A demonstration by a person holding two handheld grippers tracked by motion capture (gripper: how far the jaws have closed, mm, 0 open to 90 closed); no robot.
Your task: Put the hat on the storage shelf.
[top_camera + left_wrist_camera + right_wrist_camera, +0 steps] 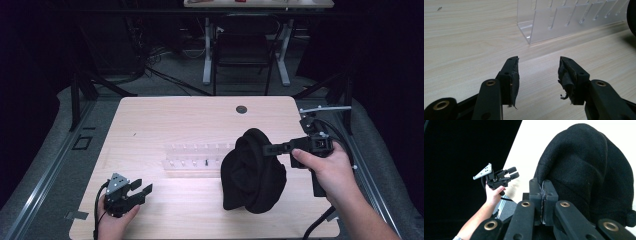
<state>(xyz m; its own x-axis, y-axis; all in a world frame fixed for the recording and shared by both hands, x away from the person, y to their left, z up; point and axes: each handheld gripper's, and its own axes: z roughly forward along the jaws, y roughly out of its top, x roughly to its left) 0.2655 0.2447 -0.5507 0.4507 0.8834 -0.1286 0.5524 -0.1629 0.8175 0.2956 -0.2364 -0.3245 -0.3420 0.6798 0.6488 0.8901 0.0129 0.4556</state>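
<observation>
Right claw (pixel 543 192): jaws pressed together, with a fold of the black knit hat (pixel 586 170) pinched between them at the hat's edge. In the high view the right claw (pixel 267 148) reaches in from the desk's right side, held by the person's right hand (pixel 325 167), and the black knit hat (pixel 252 172) hangs from it as a slumped bundle, its lower part down at the desk surface right of centre; whether it rests its weight there cannot be told. Just beside the hat, on its left, stands a clear acrylic rack (pixel 197 159) with a row of slots, running across the middle of the desk; the hat's left edge overlaps the rack's right end in the high view. Left claw (pixel 539 75): jaws wide apart, nothing between them, worn padding visible on the inner faces. It sits low over bare wood at the near left corner of the desk (pixel 150 120), gripped by the left hand (pixel 114 220), pointing toward the near end of the clear acrylic rack (pixel 564 20), well apart from the hat. The left claw (pixel 141 189) carries a grey three-cornered plate on top. A small dark round grommet (pixel 241 109) is set in the far edge of the desk.
</observation>
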